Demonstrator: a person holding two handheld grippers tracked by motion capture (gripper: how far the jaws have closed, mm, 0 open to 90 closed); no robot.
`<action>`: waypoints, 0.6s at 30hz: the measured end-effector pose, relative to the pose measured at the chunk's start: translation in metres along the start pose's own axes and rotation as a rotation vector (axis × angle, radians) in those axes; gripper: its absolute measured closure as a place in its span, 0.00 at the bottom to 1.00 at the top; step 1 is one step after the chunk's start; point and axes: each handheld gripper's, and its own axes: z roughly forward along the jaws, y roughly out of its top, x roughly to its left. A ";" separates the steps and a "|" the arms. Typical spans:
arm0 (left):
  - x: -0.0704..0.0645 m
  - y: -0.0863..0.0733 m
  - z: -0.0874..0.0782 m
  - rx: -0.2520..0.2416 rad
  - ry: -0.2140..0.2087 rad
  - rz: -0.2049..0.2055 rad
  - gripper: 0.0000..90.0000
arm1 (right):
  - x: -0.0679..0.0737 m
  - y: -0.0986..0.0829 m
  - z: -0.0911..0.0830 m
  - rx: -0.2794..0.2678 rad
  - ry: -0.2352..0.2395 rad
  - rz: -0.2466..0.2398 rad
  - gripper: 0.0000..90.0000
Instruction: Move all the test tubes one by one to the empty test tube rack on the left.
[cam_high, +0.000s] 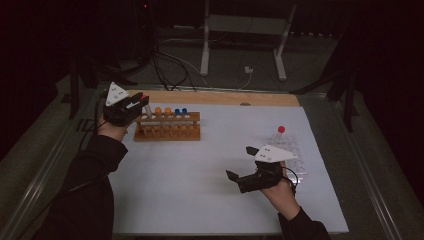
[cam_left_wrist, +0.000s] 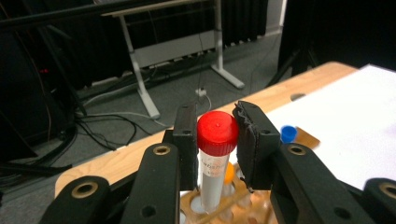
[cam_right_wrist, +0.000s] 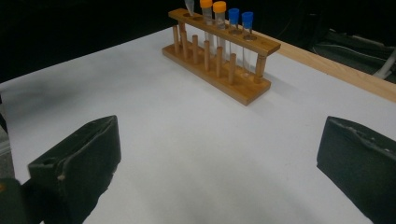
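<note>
A wooden tube rack (cam_high: 167, 131) stands at the back left of the white sheet, with two orange-capped tubes (cam_high: 163, 112) and two blue-capped tubes (cam_high: 181, 112) upright in it. My left gripper (cam_high: 141, 102) is at the rack's left end, shut on a red-capped tube (cam_left_wrist: 215, 140) just under its cap. The tube's lower end sits in an end hole of the rack (cam_left_wrist: 233, 205). My right gripper (cam_high: 241, 162) hovers low over the sheet at the front right, open and holding nothing; its jaws stand wide apart in the right gripper view, facing the rack (cam_right_wrist: 219, 51).
A clear plastic rack (cam_high: 292, 155) lies just right of my right gripper, with one red-capped tube (cam_high: 280, 133) upright at its far side. A wooden table edge (cam_high: 220, 97) runs behind the white sheet (cam_high: 200, 180). Cables and a metal stand are on the floor beyond.
</note>
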 end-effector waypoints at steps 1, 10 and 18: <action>0.000 -0.001 0.003 0.002 0.001 -0.006 0.80 | 0.000 0.000 -0.001 -0.006 -0.001 -0.001 0.00; 0.005 -0.022 0.027 0.066 0.016 -0.059 0.80 | -0.002 -0.001 -0.001 -0.002 -0.001 0.001 0.00; 0.003 -0.041 0.041 0.135 0.014 -0.064 0.80 | -0.004 -0.002 -0.002 -0.008 0.009 0.004 0.00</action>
